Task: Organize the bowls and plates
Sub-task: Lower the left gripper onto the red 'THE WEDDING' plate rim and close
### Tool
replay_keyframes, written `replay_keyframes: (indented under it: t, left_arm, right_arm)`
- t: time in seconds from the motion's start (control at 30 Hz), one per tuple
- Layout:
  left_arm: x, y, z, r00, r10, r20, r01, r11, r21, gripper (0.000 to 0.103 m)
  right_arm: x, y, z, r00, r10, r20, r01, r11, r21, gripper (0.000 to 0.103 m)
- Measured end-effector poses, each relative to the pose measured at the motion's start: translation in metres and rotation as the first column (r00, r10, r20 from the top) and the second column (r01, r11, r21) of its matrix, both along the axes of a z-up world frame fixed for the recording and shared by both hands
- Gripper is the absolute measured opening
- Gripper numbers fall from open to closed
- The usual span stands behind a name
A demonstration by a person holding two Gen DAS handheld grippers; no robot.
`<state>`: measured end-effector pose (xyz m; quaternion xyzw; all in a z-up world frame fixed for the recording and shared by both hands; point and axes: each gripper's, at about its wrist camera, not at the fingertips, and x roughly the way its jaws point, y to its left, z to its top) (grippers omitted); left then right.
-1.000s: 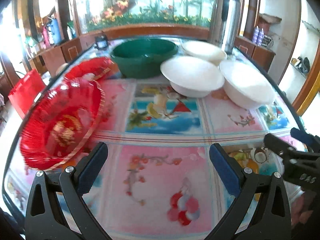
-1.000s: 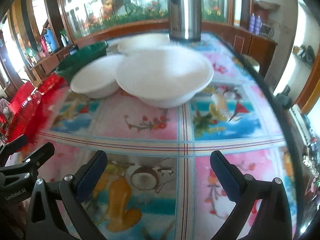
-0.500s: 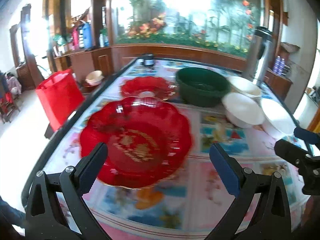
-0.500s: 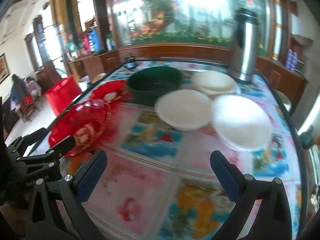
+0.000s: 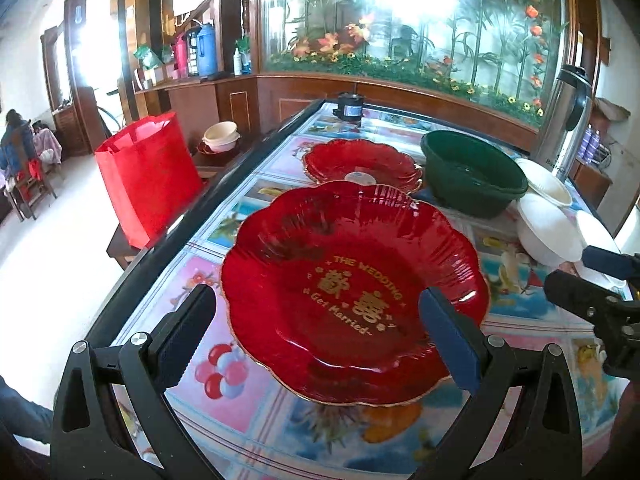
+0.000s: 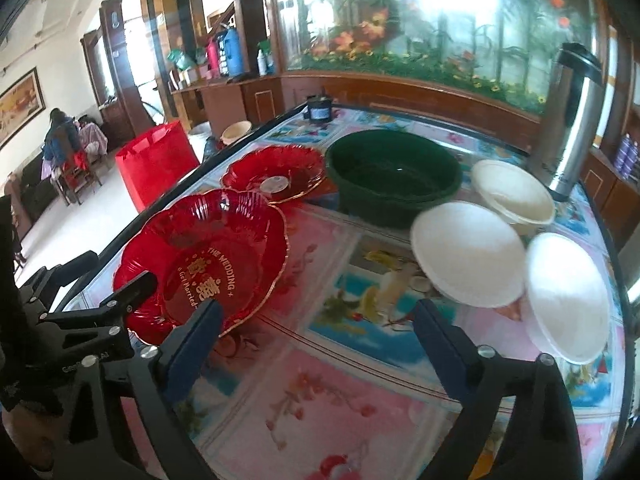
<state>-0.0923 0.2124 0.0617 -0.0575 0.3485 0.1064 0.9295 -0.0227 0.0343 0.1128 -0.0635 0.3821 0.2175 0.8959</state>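
Note:
A large red scalloped plate (image 5: 352,292) (image 6: 204,260) with gold lettering lies on the glass table. My left gripper (image 5: 316,332) (image 6: 102,280) is open, jaws either side of the plate's near rim, holding nothing. A second red plate (image 5: 362,164) (image 6: 276,172) lies behind it. A dark green bowl (image 5: 472,172) (image 6: 394,178) stands further back. Three white bowls (image 6: 468,260) sit at the right: two upside down, one (image 6: 514,192) upright. My right gripper (image 6: 316,340) (image 5: 592,276) is open and empty above the table.
A steel thermos (image 6: 568,120) stands at the back right. A small dark jar (image 5: 350,106) sits at the table's far edge. A red bag (image 5: 148,172) stands on a stool left of the table. The table edge (image 5: 160,240) runs along the left.
Both grippers have pulled back and up, and the left has swung left. The large red plate now lies centred between the left jaws. Nothing was grasped.

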Motion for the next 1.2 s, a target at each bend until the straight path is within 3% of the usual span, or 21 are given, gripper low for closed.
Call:
replay_keyframes:
  t: [0.37, 1.2]
  left_arm:
    - [0.018, 0.023, -0.011, 0.999, 0.011, -0.053, -0.014, 0.999, -0.049, 0.102]
    - [0.043, 0.043, -0.026, 0.992, 0.023, -0.124, -0.034, 0.996, -0.083, 0.102]
  right_arm:
    - [0.014, 0.023, -0.01, 0.997, 0.05, -0.052, -0.051, 0.999, -0.02, 0.081]
    - [0.039, 0.039, -0.024, 0.989, 0.084, -0.122, -0.089, 0.995, -0.036, 0.082]
